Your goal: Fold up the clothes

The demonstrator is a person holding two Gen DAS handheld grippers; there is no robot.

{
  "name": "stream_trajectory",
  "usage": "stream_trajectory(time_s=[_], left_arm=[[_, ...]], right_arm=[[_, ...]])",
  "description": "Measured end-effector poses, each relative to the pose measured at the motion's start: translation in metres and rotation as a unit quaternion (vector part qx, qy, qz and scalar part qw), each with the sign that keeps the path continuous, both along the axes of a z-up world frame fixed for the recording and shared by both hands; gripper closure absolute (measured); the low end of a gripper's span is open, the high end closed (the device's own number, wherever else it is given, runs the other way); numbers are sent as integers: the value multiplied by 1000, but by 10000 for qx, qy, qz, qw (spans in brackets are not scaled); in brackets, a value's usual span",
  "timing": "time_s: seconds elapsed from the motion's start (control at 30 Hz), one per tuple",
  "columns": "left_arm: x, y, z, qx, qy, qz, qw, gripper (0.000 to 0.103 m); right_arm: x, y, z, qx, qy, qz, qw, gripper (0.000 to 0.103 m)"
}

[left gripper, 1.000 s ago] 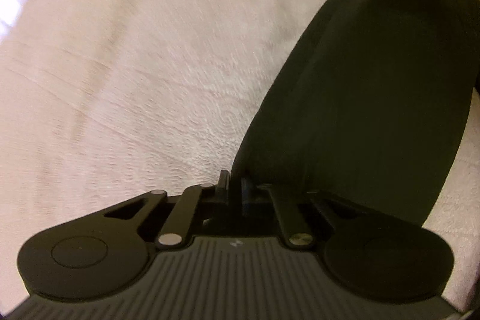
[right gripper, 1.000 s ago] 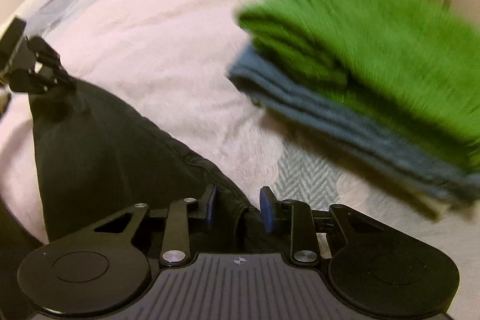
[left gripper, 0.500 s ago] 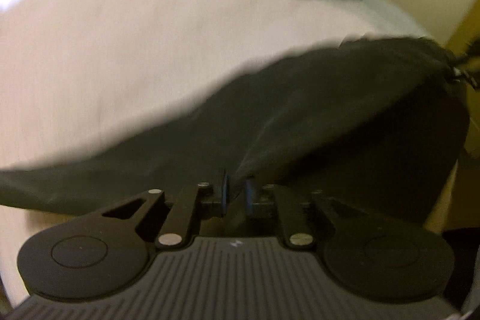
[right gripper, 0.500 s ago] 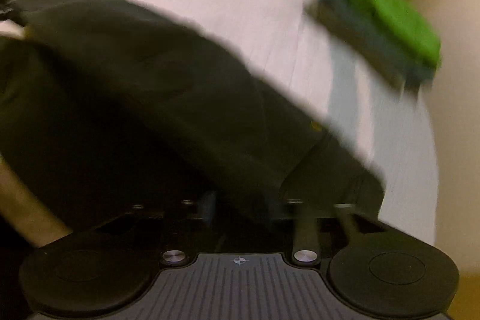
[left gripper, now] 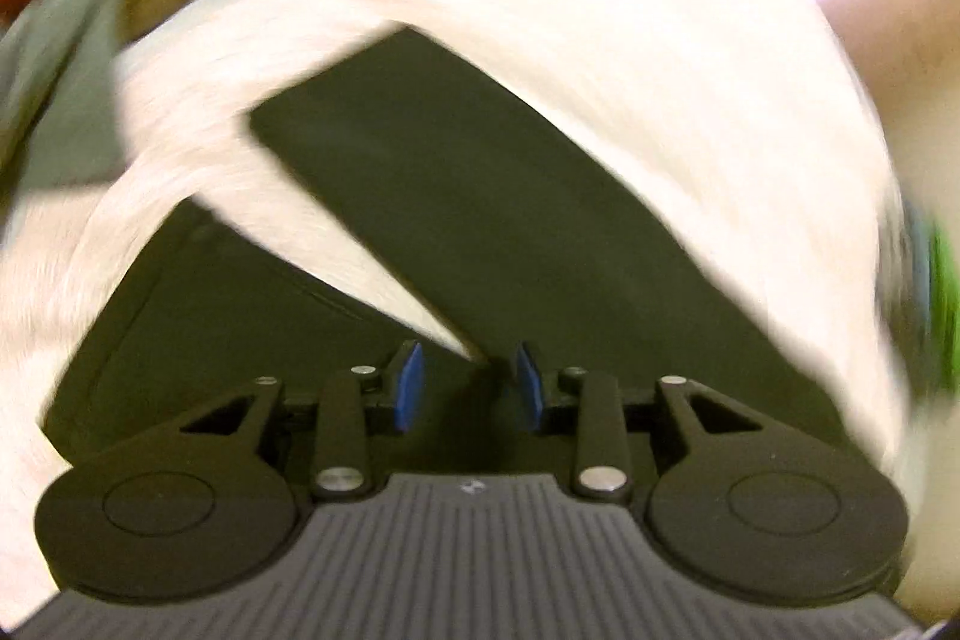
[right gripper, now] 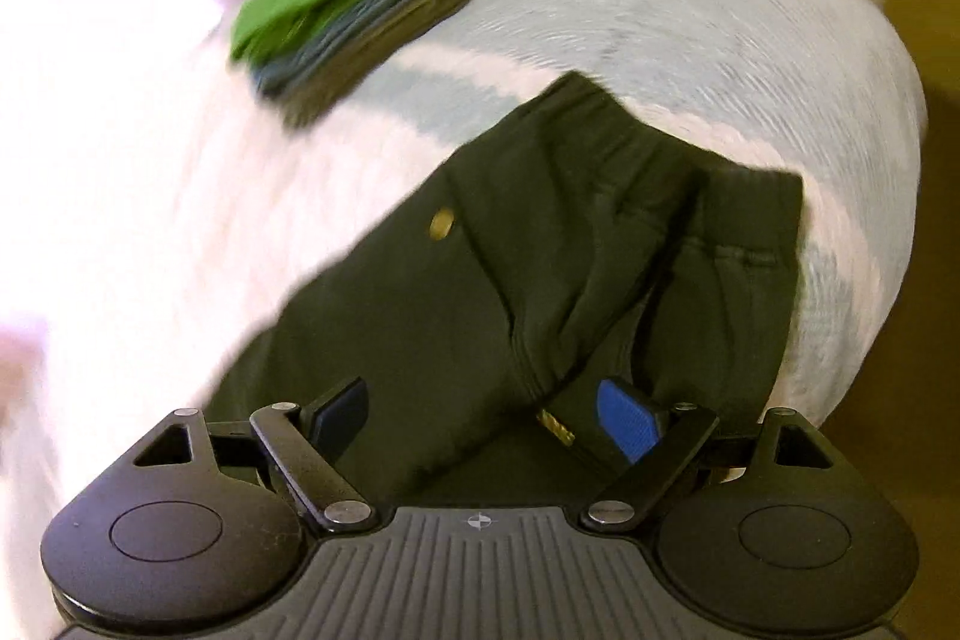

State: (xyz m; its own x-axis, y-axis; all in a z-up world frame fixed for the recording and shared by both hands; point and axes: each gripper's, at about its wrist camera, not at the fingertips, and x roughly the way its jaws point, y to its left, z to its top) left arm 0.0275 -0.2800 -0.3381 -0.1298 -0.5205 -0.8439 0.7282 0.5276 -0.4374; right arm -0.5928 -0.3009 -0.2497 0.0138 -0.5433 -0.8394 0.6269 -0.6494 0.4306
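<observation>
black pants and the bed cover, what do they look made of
Black pants: seemingly a matte woven fabric, cotton-like, with stitched seams and a brass-coloured rivet. Bed cover: soft pale textile with a fine ribbed or quilted texture; motion blur leaves the weave uncertain.

A: Any readable txt, labels, nos.?

B: None. Both views were blurred. Black trousers [right gripper: 540,280] had a small gold stud and a yellowish tag, neither legible.

A: Gripper bodies?

B: Left gripper [left gripper: 470,387] and right gripper [right gripper: 486,421] each bore only a tiny white emblem, no letters.
</observation>
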Motion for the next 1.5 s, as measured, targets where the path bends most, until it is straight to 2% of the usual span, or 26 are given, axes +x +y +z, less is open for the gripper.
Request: stream_trajectory(time_s=[0.03, 0.1, 0.13, 0.27, 0.33, 0.4, 0.53, 0.6, 0.73, 0.77, 0.8, 0.83, 0.9, 1.0, 1.1, 1.17, 1.23, 1.37, 1.43, 1.5], left_arm=[[11, 0, -2, -23, 134, 395, 9991, 73], [33, -1, -7, -68, 400, 1183, 9922, 71], [38, -3, -11, -86, 484, 1407, 9888, 70], [43, -13, -29, -77, 741, 1756, 9816, 70], [38, -12, -30, -155, 633, 1707, 9832, 71], [33, -11, -29, -170, 467, 1635, 9853, 81], [37, -4, -32, -236, 350, 1688, 9847, 88], [34, -7, -34, -252, 231, 1655, 9856, 96], [25, -17, -31, -195, -113, 1461, 9890, 99], [24, -19, -30, -178, -187, 1414, 9896, 99], [22, -18, -26, -180, -259, 1366, 9901, 100], [21, -17, -20, -210, -347, 1308, 9906, 100], [19, -16, -8, -377, -534, 1177, 9909, 101], [11, -5, 25, -804, -926, 798, 9892, 100], [5, 31, 58, -1072, -1131, 683, 9854, 100], [0, 59, 67, -1101, -1287, 689, 9831, 100], [-8, 91, 58, -890, -1356, 756, 9839, 100], [-16, 121, -5, 16, -1090, 1195, 9868, 100], [-19, 126, -20, 32, -1084, 1350, 9849, 100], [-20, 125, -18, -31, -1131, 1363, 9842, 101]], right_arm=[[-6, 2, 0, -108, -138, -196, 9997, 17], [-16, 5, -2, -321, -384, -547, 9972, 17], [-22, 7, -1, -407, -470, -692, 9957, 17], [-40, 17, -7, -678, -882, -1217, 9863, 17], [-50, 26, -10, -816, -1094, -1488, 9794, 17], [-60, 34, -17, -925, -1243, -1744, 9724, 17], [-81, 36, -27, -1128, -1360, -1927, 9652, 20], [-91, 34, -30, -1167, -1377, -1869, 9657, 37], [-104, 20, -47, -734, -1299, -1622, 9754, 38], [-107, 17, -50, -662, -1241, -1562, 9777, 42], [-111, 15, -52, -664, -1214, -1511, 9788, 76], [-115, 14, -51, -647, -1179, -1435, 9805, 83], [-119, 12, -43, -520, -1003, -1187, 9865, 86], [-117, 5, -9, -422, -515, -420, 9969, 87], [-117, 12, 26, -626, -239, 29, 9977, 88], [-121, 22, 35, -710, -299, 96, 9970, 88], [-124, 38, 29, -555, -362, 76, 9978, 88], [-128, 52, -19, 161, -527, -182, 9983, 88], [-129, 57, -26, 171, -602, -280, 9976, 88], [-130, 59, -25, 90, -619, -274, 9977, 88]])
